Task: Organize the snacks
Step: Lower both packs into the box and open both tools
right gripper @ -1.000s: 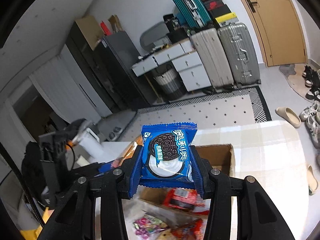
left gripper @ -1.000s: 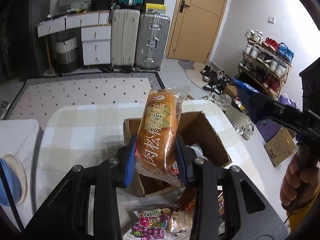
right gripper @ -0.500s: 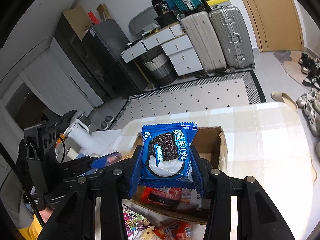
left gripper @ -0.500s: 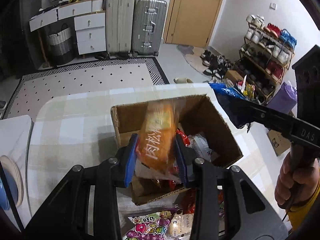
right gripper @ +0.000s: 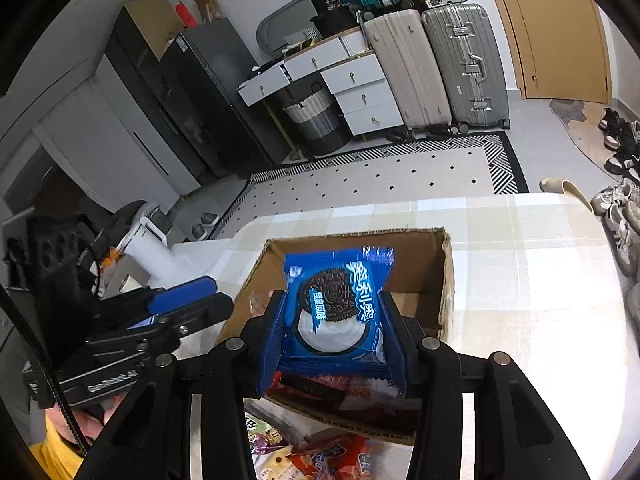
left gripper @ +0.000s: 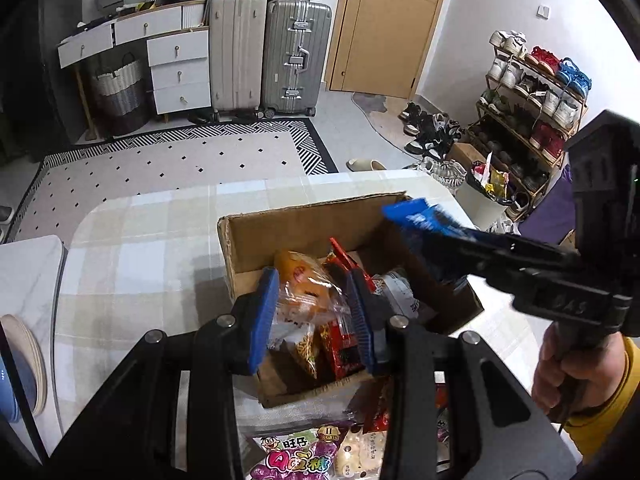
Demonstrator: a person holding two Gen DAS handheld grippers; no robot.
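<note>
We're gripping bread pack [left gripper: 308, 300] in left claw [left gripper: 314, 316], Oreo pack [right gripper: 336, 312] in right claw [right gripper: 334, 340], both over cardboard box [left gripper: 304, 228]; claws risking collision, packs snagging box rim.

two suitcases [left gripper: 269, 50] (upright), one cardboard box [left gripper: 304, 232], two claws [left gripper: 314, 316].

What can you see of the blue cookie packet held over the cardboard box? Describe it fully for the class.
The blue cookie packet is a glossy plastic wrapper with crimped ends, printed with a dark sandwich cookie, white cream and white lettering. It looks sealed and stands roughly upright, its face toward the right wrist camera. The right tool is shut on it, blue pads pressing its two side edges. It hangs above the open cardboard box, over other snacks inside; whether it touches them cannot be told.
</note>
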